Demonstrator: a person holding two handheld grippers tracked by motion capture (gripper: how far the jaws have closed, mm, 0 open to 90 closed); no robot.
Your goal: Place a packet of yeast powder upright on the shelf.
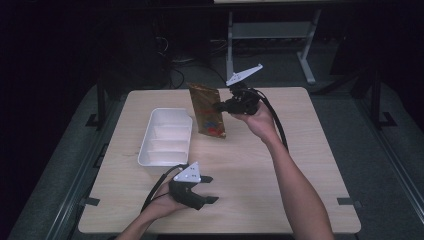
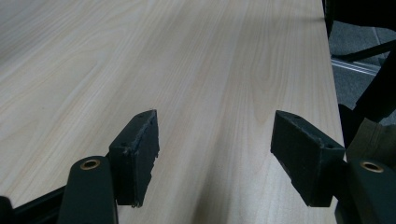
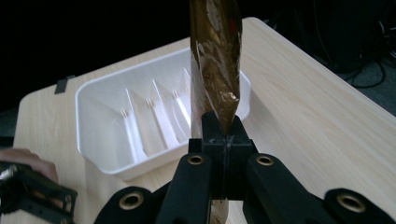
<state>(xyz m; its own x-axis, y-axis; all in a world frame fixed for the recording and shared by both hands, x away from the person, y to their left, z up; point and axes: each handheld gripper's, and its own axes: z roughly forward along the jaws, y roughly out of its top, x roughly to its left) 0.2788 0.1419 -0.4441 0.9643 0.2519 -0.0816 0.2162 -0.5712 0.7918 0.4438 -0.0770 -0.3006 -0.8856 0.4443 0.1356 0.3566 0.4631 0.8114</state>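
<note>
Jaws of the left gripper (image 1: 207,189) are standing wide apart near the table's front edge, gripping nothing and hovering over bare wood of the table (image 2: 196,56). Farther in, the white divided tray (image 1: 165,137) is sitting left of centre, its compartments looking vacant. Beyond it, the right gripper (image 1: 221,106) is clamping tight on one edge of the gold-brown snack pouch (image 1: 207,110), which is hanging in the air just right of the tray's far end. In the right gripper view the pads are pinching only a thin strip of the pouch (image 3: 215,60), so the glossy film is probably the weak point: a quick swing could be letting it slide out. The pouch is also looking taller than the tray's narrow slots (image 3: 154,112), so lowering it off-line is risking a snag on a divider or tipping the light tray.
</note>
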